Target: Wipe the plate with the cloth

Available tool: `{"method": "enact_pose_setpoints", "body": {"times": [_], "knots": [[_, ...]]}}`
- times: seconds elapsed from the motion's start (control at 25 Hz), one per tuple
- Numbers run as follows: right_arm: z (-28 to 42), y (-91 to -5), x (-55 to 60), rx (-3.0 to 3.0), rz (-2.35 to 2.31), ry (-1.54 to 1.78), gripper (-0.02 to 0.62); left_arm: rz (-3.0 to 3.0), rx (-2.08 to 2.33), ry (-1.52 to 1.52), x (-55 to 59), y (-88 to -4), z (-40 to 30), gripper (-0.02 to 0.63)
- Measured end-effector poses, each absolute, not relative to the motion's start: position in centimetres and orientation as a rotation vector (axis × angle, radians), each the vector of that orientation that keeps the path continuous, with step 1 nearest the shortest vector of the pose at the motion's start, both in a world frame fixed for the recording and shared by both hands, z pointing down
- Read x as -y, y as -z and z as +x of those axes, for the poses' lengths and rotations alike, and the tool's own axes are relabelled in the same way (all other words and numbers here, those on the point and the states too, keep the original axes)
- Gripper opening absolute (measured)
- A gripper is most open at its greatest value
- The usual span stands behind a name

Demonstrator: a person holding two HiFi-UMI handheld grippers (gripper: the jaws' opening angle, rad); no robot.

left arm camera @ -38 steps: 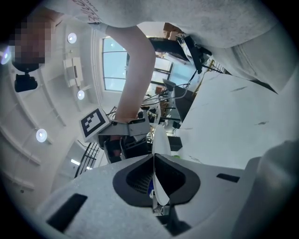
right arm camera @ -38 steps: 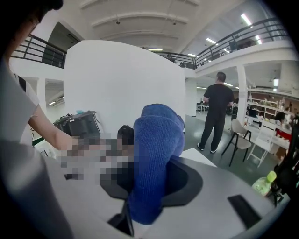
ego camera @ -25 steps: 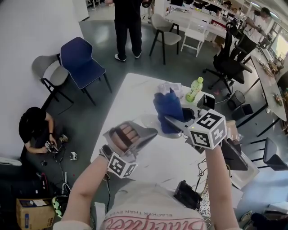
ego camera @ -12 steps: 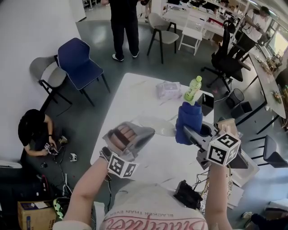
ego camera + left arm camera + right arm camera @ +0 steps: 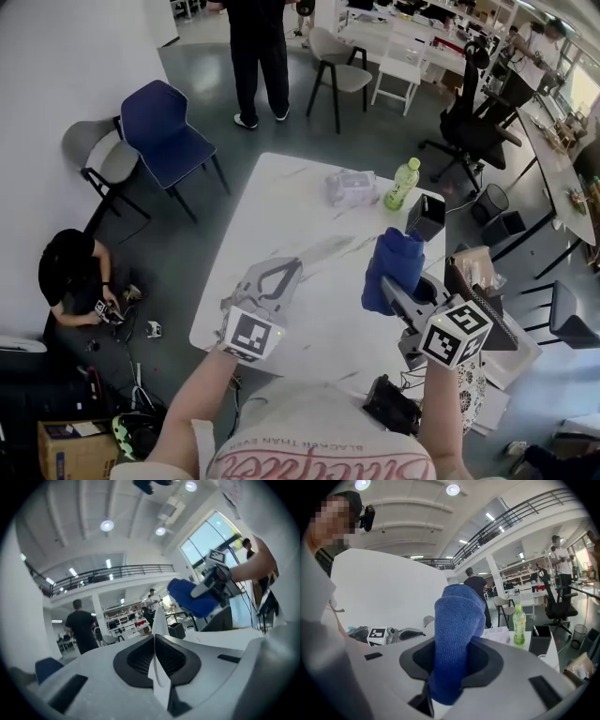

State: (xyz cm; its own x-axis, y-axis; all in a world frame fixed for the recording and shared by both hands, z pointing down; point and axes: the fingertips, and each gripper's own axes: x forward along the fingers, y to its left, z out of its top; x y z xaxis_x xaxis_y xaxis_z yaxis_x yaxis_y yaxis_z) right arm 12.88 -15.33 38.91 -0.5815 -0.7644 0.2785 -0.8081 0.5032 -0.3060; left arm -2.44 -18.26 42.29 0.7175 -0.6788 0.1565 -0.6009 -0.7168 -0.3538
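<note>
My left gripper [image 5: 284, 269] is shut on the rim of a white plate [image 5: 319, 247], which sticks out edge-on over the marble table [image 5: 281, 202]. In the left gripper view the plate [image 5: 158, 620] is a thin upright sliver clamped in that gripper [image 5: 158, 677]. My right gripper [image 5: 389, 292] is shut on a folded blue cloth [image 5: 396, 262], which stands up out of its jaws to the right of the plate and apart from it. The right gripper view shows the cloth [image 5: 457, 630] filling that gripper [image 5: 450, 686]. The cloth [image 5: 194, 597] also shows in the left gripper view.
At the table's far end stand a green bottle [image 5: 404, 184], a black box [image 5: 427, 217] and a clear plastic packet [image 5: 352, 186]. A black device [image 5: 389, 405] lies at the near edge. A blue chair [image 5: 164, 122], a standing person [image 5: 258, 47] and a crouching person [image 5: 70, 272] are on the floor around.
The left gripper has rolled, turning the plate from face-up to edge-on. The right gripper has carried the cloth off the plate, to the right and lower.
</note>
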Motion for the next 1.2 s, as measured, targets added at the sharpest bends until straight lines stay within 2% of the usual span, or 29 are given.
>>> {"method": "enact_pose_setpoints", "body": {"times": [0.44,1.2], "knots": [[10.4,-40.9,14.5,2.585,1.377,-0.515,0.124,-3.097,-1.343,0.085,19.7,-42.2,-5.2,0.009],[10.3,-41.6,14.8,2.496,1.481,-0.443,0.120,-3.182,-1.442,-0.016,19.7,-41.1,-5.1,0.009]]}}
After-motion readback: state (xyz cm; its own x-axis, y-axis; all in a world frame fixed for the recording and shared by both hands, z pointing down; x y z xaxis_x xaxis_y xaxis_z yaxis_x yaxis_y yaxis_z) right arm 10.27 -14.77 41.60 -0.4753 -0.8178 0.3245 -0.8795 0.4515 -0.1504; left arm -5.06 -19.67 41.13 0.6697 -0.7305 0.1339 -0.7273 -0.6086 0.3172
